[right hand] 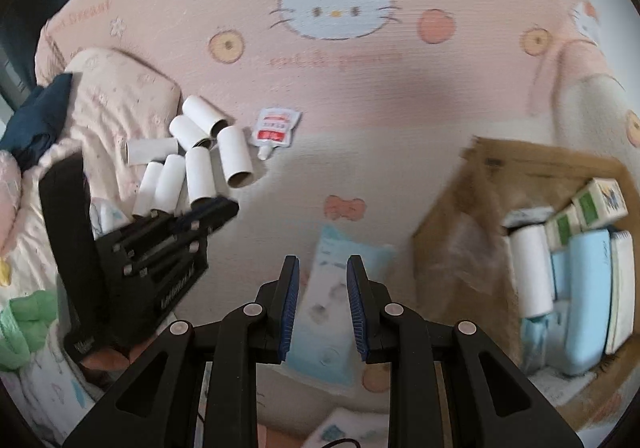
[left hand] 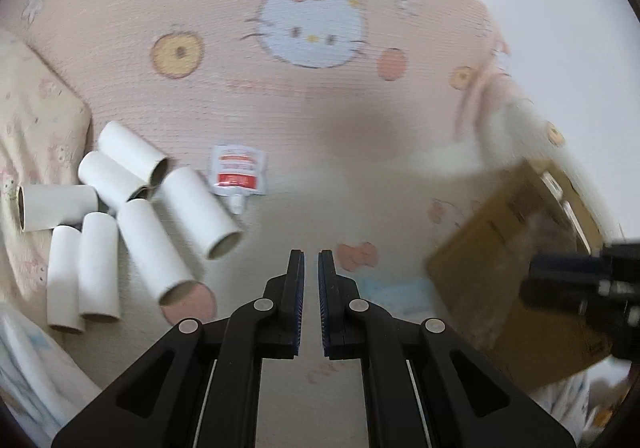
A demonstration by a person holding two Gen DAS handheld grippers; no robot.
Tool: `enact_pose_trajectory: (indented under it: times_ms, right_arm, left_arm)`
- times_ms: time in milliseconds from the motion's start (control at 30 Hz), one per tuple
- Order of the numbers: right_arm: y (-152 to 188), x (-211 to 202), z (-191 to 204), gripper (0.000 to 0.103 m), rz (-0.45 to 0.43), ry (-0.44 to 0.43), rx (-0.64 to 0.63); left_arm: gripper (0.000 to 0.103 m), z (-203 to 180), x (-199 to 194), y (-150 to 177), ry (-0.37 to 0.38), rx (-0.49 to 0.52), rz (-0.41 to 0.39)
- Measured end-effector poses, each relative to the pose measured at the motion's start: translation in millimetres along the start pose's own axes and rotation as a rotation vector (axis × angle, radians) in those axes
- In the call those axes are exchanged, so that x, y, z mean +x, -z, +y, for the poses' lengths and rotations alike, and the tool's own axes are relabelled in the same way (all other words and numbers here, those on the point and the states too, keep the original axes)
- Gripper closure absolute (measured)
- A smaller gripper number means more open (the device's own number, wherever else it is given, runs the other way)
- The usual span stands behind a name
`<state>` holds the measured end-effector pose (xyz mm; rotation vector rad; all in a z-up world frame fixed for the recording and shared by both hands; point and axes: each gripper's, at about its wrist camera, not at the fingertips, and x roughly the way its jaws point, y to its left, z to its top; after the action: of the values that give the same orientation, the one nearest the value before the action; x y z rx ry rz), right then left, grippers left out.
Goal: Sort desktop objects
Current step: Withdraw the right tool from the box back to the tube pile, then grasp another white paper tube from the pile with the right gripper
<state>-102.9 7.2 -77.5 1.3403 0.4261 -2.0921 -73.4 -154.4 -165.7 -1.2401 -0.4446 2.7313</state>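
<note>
Several white cardboard tubes (left hand: 132, 216) lie in a heap on the pink Hello Kitty blanket (left hand: 280, 96), left of my left gripper (left hand: 311, 260). A small white and red spouted pouch (left hand: 238, 172) lies beside them. The left gripper hangs above the blanket with its jaws nearly together, holding nothing. My right gripper (right hand: 322, 268) is open and empty above a light blue packet (right hand: 336, 300). The tubes (right hand: 192, 160), the pouch (right hand: 274, 128) and the left gripper (right hand: 176, 244) also show in the right wrist view.
A brown cardboard box (right hand: 460, 232) at the right holds a white tube (right hand: 532, 268), green and white cartons (right hand: 592, 204) and light blue items (right hand: 584, 288). A cream pillow (right hand: 120, 88), dark blue cloth (right hand: 40, 116) and green cloth (right hand: 24, 324) lie left.
</note>
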Motion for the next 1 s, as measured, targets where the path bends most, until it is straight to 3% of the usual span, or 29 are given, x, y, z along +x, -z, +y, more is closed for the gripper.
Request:
enact_pose_trajectory:
  times_ms: [133,267,367,500,667,767,900,1000]
  right_arm:
    - [-9.4,13.3,9.8,0.082,-0.031,-0.034,0.027]
    - [-17.2,25.1,23.7,0.082,-0.079,-0.019,-0.012]
    - [-19.5,33.4,39.0,0.082,-0.126,-0.025,-0.084]
    - [-25.7,50.0,48.1,0.082,-0.139,-0.135,-0.096]
    - [-32.8,72.2,62.9,0.082,-0.137,-0.153,-0.135]
    - [-32.1,85.8,75.3,0.082,-0.138,-0.141,-0.165]
    - [-29.6,100.7,85.5,0.082,-0.134,-0.169,-0.170]
    - [-29.8,109.9,91.1,0.082,-0.124,-0.210,-0.168]
  left_arm:
    - [0.096,24.5,7.8,-19.2,0.061,-0.077,0.052]
    - [0.096,27.9,13.3,-30.4,-0.049,0.004,0.058]
    - [0.092,34.1,15.8,-33.7,-0.079,0.013,0.069]
    - [0.083,60.0,22.6,-38.1,-0.034,-0.097,0.128]
    - [0.074,93.4,16.8,-39.6,-0.021,-0.214,0.153]
    - [0.068,120.0,16.2,-39.0,0.041,-0.322,0.176]
    - [0.068,162.6,20.8,-31.0,0.190,-0.583,0.189]
    - [0.065,174.1,21.0,-27.4,0.203,-0.650,0.187]
